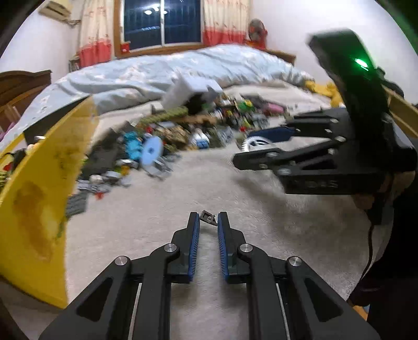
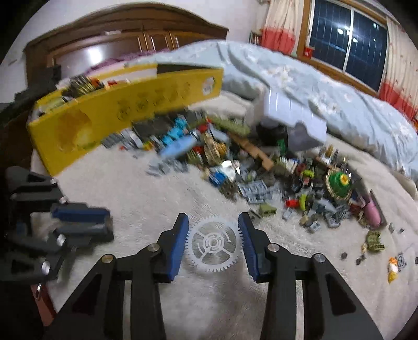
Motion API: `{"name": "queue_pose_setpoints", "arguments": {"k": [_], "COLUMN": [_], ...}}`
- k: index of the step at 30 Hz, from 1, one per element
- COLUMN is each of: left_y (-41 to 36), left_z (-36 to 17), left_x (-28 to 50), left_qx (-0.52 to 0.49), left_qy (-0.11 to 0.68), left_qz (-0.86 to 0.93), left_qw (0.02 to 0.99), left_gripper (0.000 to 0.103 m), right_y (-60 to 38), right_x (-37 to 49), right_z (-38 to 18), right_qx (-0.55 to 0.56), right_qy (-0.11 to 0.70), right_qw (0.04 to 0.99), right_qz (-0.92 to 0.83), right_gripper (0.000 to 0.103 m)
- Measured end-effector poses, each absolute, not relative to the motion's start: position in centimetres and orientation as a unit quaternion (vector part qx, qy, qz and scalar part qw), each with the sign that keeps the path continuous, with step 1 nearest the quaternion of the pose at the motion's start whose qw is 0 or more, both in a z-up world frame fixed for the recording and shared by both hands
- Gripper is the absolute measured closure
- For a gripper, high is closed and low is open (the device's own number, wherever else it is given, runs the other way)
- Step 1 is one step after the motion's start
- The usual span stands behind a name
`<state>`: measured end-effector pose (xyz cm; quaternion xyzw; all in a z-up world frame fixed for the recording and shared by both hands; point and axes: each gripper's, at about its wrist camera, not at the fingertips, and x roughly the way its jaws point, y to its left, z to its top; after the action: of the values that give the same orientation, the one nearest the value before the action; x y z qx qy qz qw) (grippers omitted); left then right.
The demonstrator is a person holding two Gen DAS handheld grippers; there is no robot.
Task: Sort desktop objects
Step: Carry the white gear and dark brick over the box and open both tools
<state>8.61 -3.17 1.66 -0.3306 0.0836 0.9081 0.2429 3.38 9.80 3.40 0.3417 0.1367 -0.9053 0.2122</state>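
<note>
Item: white gear (image 2: pixel 213 245), flat-faced between our right gripper (image 2: pixel 213 222) pads, apparently clamped at its rim. Left gripper (image 1: pixel 208 222) pinches a small grey piece (image 1: pixel 208 217). Yellow box (image 2: pixel 86 125) lies left; left hand nearer.

Bedroom at night, indoor light.
Dark window (image 1: pixel 162 22) between cream-and-red curtains (image 1: pixel 95 28); white walls; bed (image 2: pixel 300 86) under pale blue cover; wooden wardrobe (image 2: pixel 117 34).

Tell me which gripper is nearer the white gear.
Right. The right gripper has the white gear between its fingers; the left gripper, off to its side, pinches a small grey piece.
</note>
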Motion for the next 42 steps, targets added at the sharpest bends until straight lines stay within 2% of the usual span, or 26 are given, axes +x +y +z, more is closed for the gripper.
{"name": "queue_pose_setpoints", "arguments": {"k": [4,9,16,20,32,42], "left_y": [-4.9,-6.3,-9.7,-11.8,-22.3,-29.2], "left_z": [4.5,7.4,10.0,11.3,11.2,8.0], "left_x": [10.2,12.6,13.1,13.2,9.2,6.5], "left_qx": [-0.266,-0.201,-0.154,-0.131,-0.201,-0.269], "left_qy": [0.069,0.109,0.094,0.106,0.012,-0.021], "left_qz": [0.93,0.951,0.975,0.983,0.976,0.95], "left_qw": [0.245,0.208,0.128,0.068,-0.087,-0.157], "left_gripper": [0.088,0.088,0.088,0.088,0.088,0.088], "right_y": [8.3,5.9,2.7,0.2,-9.8,-16.0], "right_x": [5.4,6.9,8.1,8.1,-0.3,-4.4], "right_z": [6.5,9.9,12.9,13.9,13.7,10.0], "right_qx": [0.292,0.249,0.244,0.229,0.247,0.285], "right_qy": [0.135,0.126,0.079,0.077,0.033,0.079], "right_qw": [0.223,0.196,0.216,0.228,0.281,0.276], "right_qz": [-0.92,-0.94,-0.942,-0.943,-0.927,-0.914], "right_gripper": [0.064,0.063,0.063,0.063,0.063,0.063]}}
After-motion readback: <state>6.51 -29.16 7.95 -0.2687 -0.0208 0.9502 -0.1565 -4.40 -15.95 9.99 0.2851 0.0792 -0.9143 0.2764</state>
